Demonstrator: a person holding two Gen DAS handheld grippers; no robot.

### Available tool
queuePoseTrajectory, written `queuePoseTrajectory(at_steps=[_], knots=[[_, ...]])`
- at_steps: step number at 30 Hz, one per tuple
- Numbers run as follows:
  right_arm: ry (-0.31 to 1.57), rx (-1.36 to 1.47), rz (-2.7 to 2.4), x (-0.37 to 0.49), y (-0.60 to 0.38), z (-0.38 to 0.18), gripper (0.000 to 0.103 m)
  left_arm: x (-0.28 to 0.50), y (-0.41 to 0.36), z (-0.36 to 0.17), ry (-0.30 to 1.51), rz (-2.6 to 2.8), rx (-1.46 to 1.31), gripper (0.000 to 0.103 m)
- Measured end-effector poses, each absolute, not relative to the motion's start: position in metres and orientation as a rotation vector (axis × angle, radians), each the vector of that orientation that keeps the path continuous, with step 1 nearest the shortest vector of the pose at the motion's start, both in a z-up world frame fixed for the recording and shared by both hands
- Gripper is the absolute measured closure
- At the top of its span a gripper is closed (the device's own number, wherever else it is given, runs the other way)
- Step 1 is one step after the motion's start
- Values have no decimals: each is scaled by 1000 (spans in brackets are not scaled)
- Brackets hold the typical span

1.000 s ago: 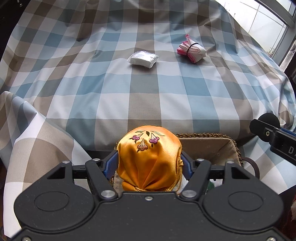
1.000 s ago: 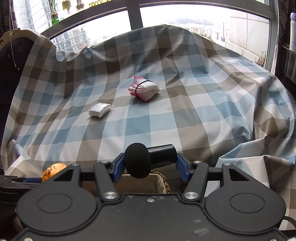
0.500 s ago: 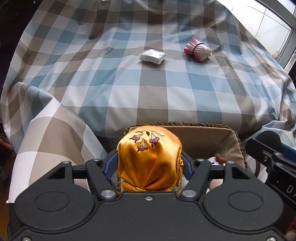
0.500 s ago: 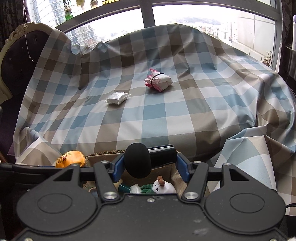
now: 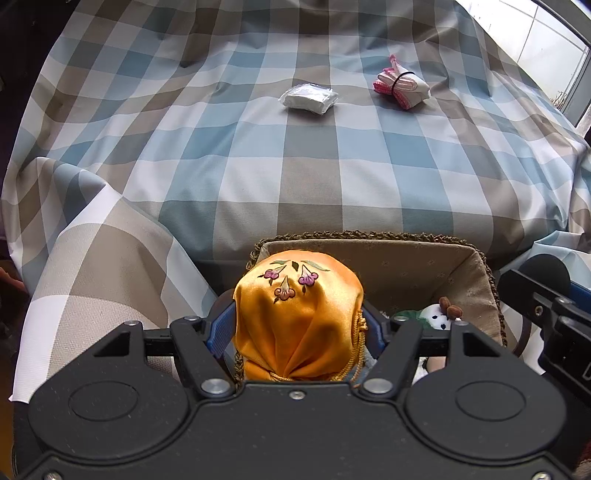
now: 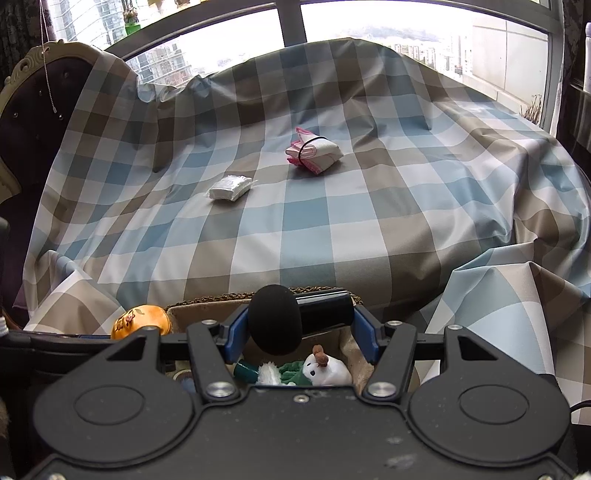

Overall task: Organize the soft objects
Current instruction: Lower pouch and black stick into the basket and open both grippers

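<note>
My left gripper (image 5: 297,328) is shut on an orange satin pouch (image 5: 298,314) with embroidered flowers, held over the left end of a brown fabric-lined basket (image 5: 413,271). My right gripper (image 6: 301,326) is shut on a black microphone (image 6: 295,317) with a foam head, above the same basket (image 6: 207,303). In the basket lies a small white and green plush toy (image 6: 317,371). On the checked bedcover a white packet (image 5: 309,98) and a pink-and-white bundle (image 5: 404,88) tied with a black band lie far ahead. The orange pouch (image 6: 142,320) shows at the left in the right wrist view.
The blue, white and tan checked cover (image 5: 332,166) drapes over the bed and hangs in folds beside the basket. A dark upholstered chair with a carved pale frame (image 6: 26,110) stands at the left. Windows (image 6: 369,18) run behind the bed.
Both views have drawn back from the bed, so the basket and the plush toy inside it have come into sight. The pouch and the microphone stay gripped.
</note>
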State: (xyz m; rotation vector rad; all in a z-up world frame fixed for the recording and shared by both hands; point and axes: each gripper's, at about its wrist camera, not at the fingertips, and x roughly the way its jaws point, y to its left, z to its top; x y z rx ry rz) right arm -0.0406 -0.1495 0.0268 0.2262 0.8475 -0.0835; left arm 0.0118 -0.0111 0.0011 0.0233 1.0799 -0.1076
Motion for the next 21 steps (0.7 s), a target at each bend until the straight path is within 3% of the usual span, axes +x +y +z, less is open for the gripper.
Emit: queuePoseTrajectory(at_steps=[21], knots=[[861, 227, -79, -38, -150, 23, 41, 12, -12, 1, 1072, -104, 29, 31]])
